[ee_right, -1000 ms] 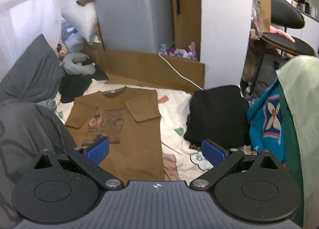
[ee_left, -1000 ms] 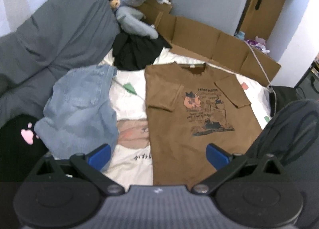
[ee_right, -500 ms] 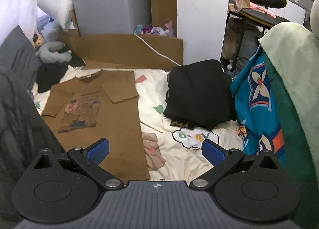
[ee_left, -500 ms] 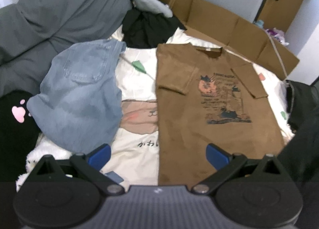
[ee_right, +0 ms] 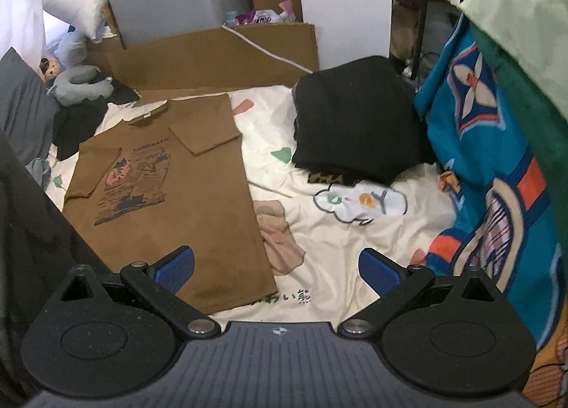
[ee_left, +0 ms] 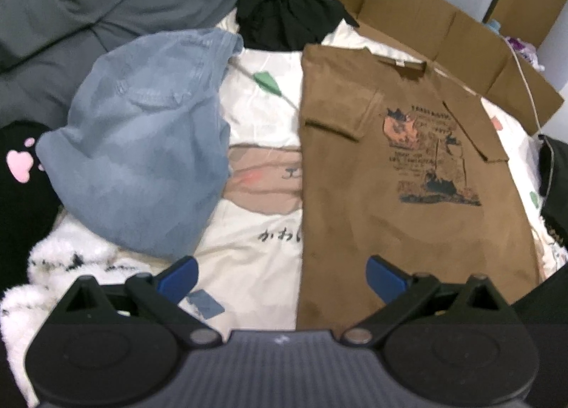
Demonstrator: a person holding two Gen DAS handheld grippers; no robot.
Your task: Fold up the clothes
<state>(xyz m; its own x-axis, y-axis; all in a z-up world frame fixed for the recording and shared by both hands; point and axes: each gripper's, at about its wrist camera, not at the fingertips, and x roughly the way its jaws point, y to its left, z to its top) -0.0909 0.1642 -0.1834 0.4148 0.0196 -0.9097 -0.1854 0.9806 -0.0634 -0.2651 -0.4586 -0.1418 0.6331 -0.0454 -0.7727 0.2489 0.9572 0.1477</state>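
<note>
Brown tee spread face-up on the bed, both sleeves already turned in over the chest print, body at full length and hem nearest the cameras. By the look of it, first stage done: sides squared, the lengthwise fold or folds from hem to collar not yet made.

Left tool low over the tee's near left corner, blue pads wide apart, nothing between them; one pad over the sheet, the other over brown cloth. Right tool likewise spread and empty, poised above the near right corner of the hem, left pad over the tee, right pad over bare sheet. Likely setup for a two-corner pinch at the hem, though no contact visible.

Beside the tee on its left, a rumpled pair of jeans, unfolded, apparently waiting its turn. Past the collar, a crumpled black garment and a grey neck pillow. On the tee's right, well apart, a neat black stack with a leopard-print edge beneath, seemingly finished pieces. Far right, a bright blue patterned cloth hanging, pale green fabric above it. Cardboard sheets along the head of the bed, white cable trailing over them
</note>
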